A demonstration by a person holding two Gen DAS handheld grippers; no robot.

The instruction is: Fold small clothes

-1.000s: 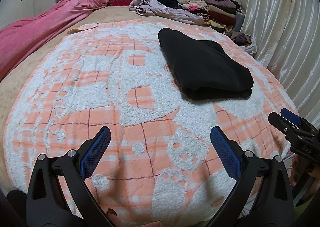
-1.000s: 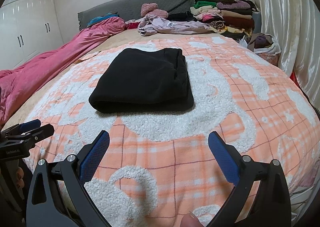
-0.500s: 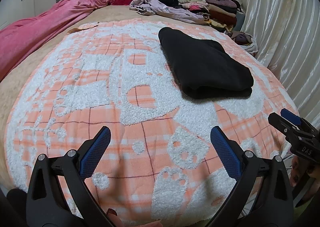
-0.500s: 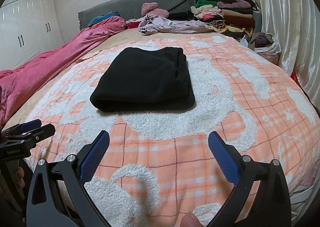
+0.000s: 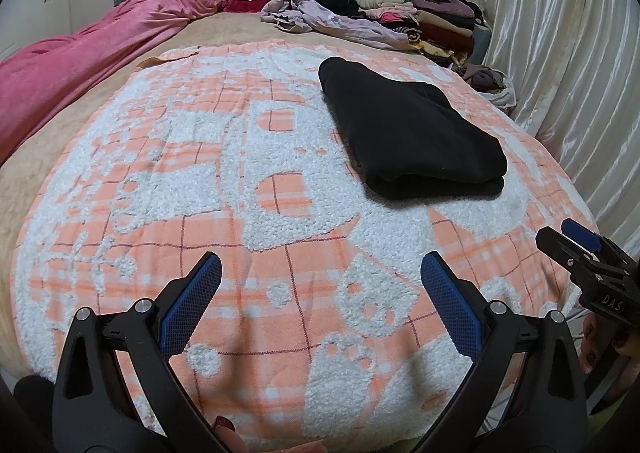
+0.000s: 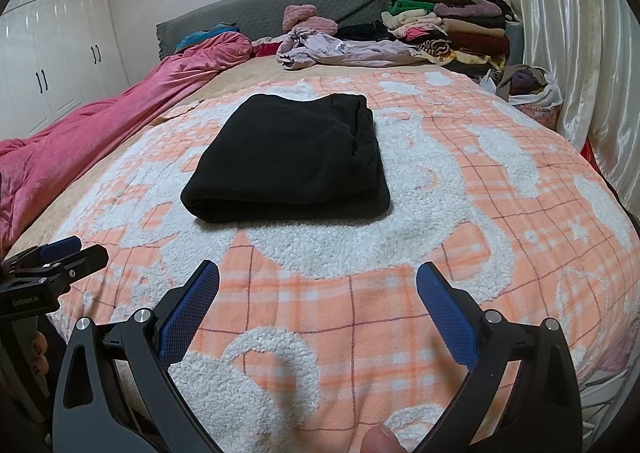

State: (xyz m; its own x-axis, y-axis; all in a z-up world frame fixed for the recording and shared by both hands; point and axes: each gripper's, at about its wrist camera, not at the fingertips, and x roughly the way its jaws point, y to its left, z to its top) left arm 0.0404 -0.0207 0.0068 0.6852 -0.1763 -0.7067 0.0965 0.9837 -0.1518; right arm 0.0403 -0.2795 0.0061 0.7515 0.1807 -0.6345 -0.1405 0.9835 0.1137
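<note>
Black fleece garment (image 5: 412, 133), folded into a thick rectangle, sits on your peach-and-white checked fuzzy blanket (image 5: 200, 189) in the left wrist view, off to the right and well ahead of the tool. Your left tool (image 5: 318, 273) hangs spread wide over bare blanket with nothing between its blue pads, near the foot of the bed. Looks to me like it's parked there so it stays clear of the fold. At the right edge you can see your right tool (image 5: 576, 241) poking in, but from this angle I can't tell its gap.

Right wrist view: same black bundle (image 6: 288, 165), dead centre ahead, lying flat with its rolled edge facing you. Right tool (image 6: 318, 273) is wide too, empty, hovering low over the blanket just short of the garment. Left tool shows at the left edge (image 6: 60, 253).

Back by the grey headboard (image 6: 272, 9) there's a loose lilac garment (image 6: 344, 49) and a stack of folded clothes (image 6: 452, 29). My guess is this piece is done and either goes onto that stack or you grab the lilac one next.
</note>
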